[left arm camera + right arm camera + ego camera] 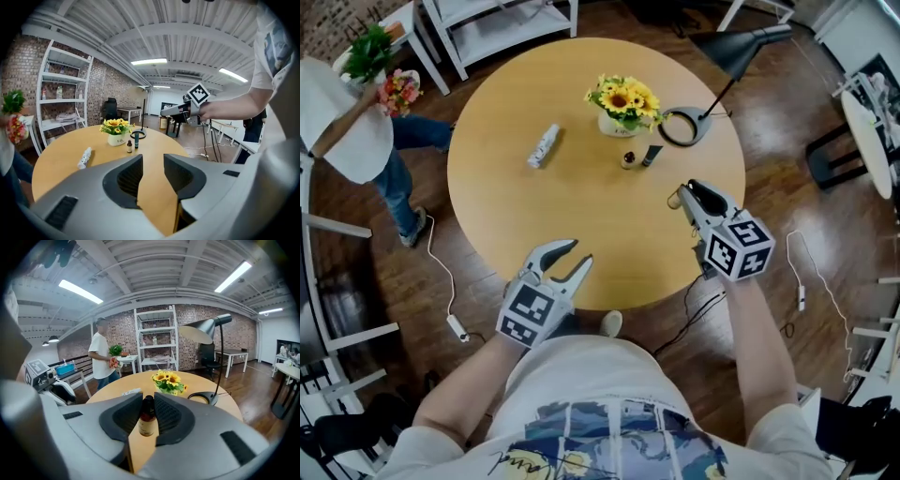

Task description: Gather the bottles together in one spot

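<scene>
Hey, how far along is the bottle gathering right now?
Done: a small brown bottle and a dark bottle stand together beside the sunflower pot. In hand: the right gripper is shut on an amber bottle. Remaining: the white bottle lies apart on its side; the left gripper is open and empty.

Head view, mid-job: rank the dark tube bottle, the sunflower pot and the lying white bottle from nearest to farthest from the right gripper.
1. Dark tube bottle, standing just beyond the right gripper, slightly left.
2. Sunflower pot, farther back.
3. White bottle, lying far to the left.
</scene>
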Action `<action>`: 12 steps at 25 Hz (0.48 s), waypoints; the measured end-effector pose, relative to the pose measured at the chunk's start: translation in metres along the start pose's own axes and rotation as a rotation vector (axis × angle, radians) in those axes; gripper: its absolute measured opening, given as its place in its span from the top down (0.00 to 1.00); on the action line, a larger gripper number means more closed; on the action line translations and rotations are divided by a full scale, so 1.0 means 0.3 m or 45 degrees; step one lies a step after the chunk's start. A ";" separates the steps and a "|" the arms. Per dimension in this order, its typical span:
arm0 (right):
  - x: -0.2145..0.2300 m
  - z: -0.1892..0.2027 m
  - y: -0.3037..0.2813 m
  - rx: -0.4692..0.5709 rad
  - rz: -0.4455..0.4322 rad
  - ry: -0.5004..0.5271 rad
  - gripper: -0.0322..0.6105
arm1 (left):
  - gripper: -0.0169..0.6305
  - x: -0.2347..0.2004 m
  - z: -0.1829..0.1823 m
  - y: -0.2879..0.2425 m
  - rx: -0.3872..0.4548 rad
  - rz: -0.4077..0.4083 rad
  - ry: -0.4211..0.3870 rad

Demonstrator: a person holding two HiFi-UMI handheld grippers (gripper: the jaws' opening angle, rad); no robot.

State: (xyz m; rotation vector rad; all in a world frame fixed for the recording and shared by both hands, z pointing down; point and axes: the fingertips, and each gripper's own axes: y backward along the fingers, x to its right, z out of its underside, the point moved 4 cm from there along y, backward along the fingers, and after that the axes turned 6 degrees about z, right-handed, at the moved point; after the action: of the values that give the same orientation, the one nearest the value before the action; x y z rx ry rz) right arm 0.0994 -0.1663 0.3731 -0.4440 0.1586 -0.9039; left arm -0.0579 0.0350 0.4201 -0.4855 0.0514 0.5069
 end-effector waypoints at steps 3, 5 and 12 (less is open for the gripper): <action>0.078 0.029 -0.055 -0.003 0.042 0.006 0.83 | 0.76 -0.005 0.031 0.015 -0.034 0.009 0.027; 0.125 0.048 -0.100 0.002 0.060 0.008 0.83 | 0.76 -0.012 0.055 0.024 -0.058 0.016 0.046; 0.288 0.132 -0.273 0.017 0.139 -0.007 0.83 | 0.76 -0.052 0.125 0.031 -0.118 0.006 0.127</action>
State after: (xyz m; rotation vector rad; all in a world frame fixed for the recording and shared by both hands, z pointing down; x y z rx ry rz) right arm 0.1059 -0.2660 0.4488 -0.4217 0.1706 -0.7959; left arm -0.0786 0.0523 0.4519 -0.6013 0.1254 0.4913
